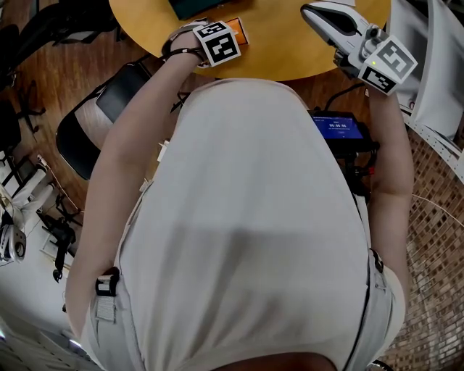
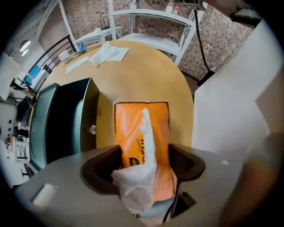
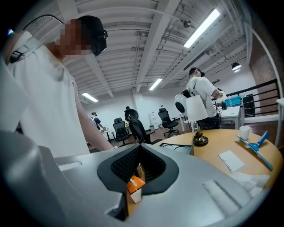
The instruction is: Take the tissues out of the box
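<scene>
An orange tissue pack lies flat on the round wooden table, close to its near edge. A white tissue stands up out of the pack's slot and bunches between the jaws of my left gripper. Those jaws stand wide apart and the pads do not press on the tissue. In the head view the left gripper is over the pack. The right gripper hovers above the table to the right, away from the pack. Its jaws meet at the tips, with nothing held.
A dark green box stands on the table left of the pack. Loose white tissues lie at the far side. A small lamp base, a paper and a blue tool are also on the table. A black chair stands beside me.
</scene>
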